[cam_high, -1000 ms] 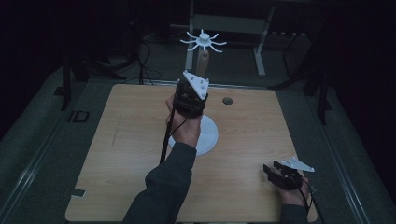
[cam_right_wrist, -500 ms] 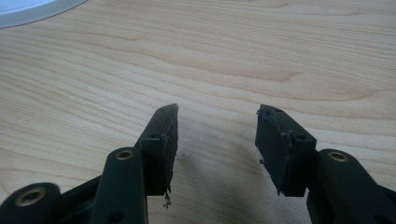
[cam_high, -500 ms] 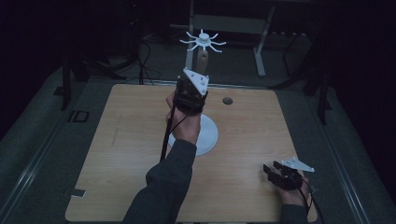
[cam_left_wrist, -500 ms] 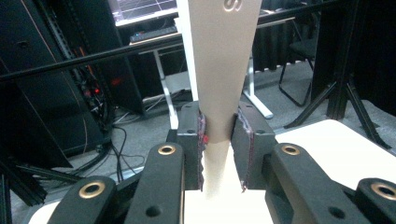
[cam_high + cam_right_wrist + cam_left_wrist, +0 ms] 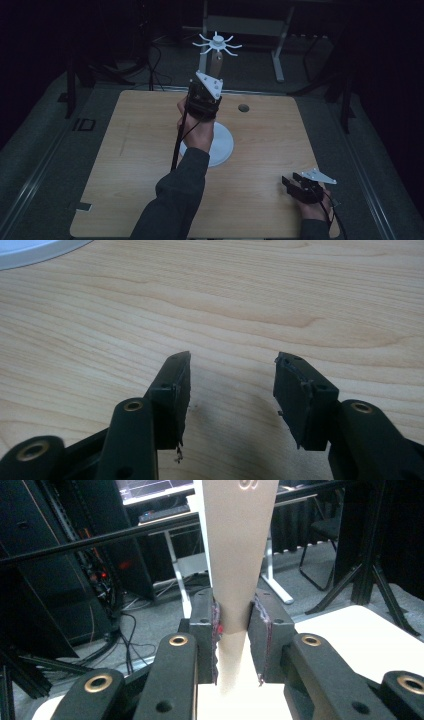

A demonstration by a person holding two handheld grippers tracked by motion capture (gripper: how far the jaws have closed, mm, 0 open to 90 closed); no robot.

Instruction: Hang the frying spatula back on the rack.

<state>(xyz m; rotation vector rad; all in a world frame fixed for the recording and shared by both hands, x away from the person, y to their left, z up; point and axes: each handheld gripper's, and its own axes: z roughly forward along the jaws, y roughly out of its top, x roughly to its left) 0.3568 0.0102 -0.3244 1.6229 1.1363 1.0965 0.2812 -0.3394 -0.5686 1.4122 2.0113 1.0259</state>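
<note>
A white rack stands mid-table on a round base (image 5: 223,146), with a spoked top (image 5: 217,44). A beige tapered handle (image 5: 216,62) hangs just under the spokes. My left gripper (image 5: 207,89) is raised up to it on an outstretched arm. In the left gripper view that handle (image 5: 235,540) runs up between the jaws of the left gripper (image 5: 234,630), and both pads press on its narrow lower part. My right gripper (image 5: 291,182) rests low at the table's front right corner. In the right gripper view its (image 5: 232,375) jaws stand apart over bare wood.
The wooden table (image 5: 125,150) has a small dark hole (image 5: 243,107) behind and right of the rack. A cable trails from the left gripper down the forearm. Dark frames, stands and cables surround the table. The base's white rim (image 5: 30,250) shows beyond the right gripper.
</note>
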